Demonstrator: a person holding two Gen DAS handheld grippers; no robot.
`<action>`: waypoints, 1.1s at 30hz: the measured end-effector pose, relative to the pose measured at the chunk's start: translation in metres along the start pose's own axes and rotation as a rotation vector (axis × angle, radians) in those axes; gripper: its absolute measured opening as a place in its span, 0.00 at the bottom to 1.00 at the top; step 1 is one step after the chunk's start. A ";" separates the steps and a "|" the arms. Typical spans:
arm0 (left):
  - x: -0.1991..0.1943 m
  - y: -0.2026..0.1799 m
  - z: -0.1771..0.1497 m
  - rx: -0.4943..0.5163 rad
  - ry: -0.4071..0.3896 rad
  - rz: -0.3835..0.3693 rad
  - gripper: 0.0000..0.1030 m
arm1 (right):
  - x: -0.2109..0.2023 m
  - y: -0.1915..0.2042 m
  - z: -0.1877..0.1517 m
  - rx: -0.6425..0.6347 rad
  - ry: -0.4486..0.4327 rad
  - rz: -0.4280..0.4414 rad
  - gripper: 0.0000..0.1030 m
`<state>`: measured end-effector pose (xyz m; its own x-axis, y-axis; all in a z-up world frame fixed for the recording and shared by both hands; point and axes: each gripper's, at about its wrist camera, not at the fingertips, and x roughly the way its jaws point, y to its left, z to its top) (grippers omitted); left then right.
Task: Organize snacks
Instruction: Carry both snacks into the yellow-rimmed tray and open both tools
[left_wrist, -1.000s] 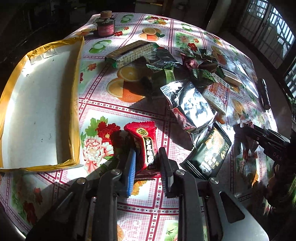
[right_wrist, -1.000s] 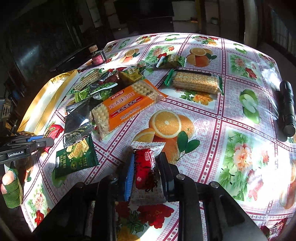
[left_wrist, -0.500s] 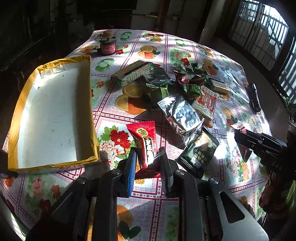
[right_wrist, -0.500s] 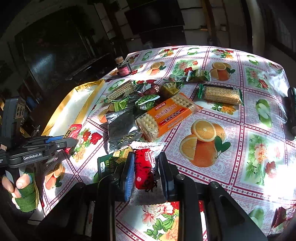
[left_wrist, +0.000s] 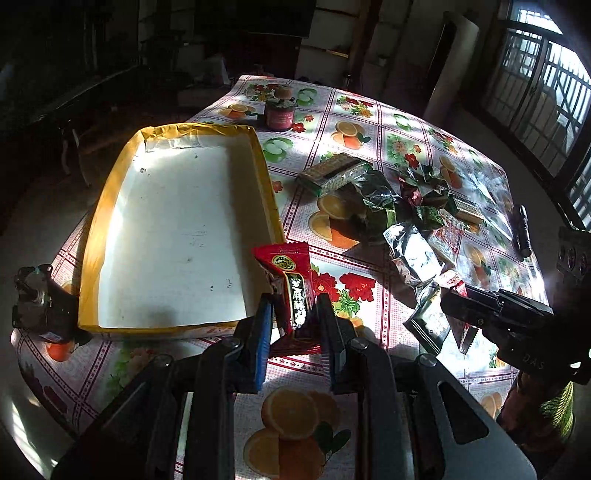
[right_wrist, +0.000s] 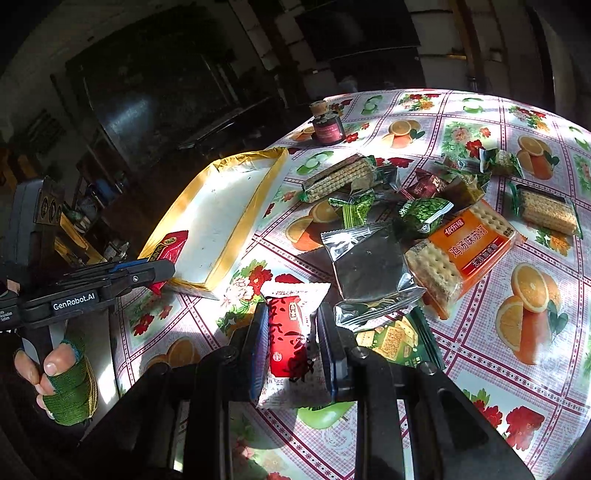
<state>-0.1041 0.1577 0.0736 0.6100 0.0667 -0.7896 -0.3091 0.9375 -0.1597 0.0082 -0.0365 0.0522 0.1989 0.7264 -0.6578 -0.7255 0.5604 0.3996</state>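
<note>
Left gripper (left_wrist: 293, 319) clamping red snack packet (left_wrist: 291, 284), yellow-edged tray (left_wrist: 266, 184)

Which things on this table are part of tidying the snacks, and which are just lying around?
Part of the job:
- yellow-rimmed box
- red snack packet in the left hand-held gripper
- red-and-white packet in the right hand-held gripper
- loose snack pile

Lying about:
- corked jar
- black torch

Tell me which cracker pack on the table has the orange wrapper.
The big soda cracker pack beside the silver foil pouch: orange label band, pale crackers showing. The other two cracker packs have green-edged wrappers.
</note>
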 end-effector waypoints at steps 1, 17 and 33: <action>-0.002 0.005 0.001 -0.005 -0.005 0.009 0.24 | 0.002 0.005 0.003 -0.001 -0.005 0.015 0.24; 0.010 0.096 0.014 -0.124 0.007 0.120 0.24 | 0.123 0.103 0.071 -0.140 0.101 0.115 0.23; 0.062 0.112 0.021 -0.132 0.118 0.141 0.26 | 0.114 0.094 0.068 -0.081 0.087 0.124 0.26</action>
<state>-0.0851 0.2742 0.0191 0.4669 0.1463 -0.8721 -0.4832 0.8682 -0.1130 0.0074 0.1265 0.0581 0.0492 0.7491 -0.6606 -0.7924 0.4319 0.4307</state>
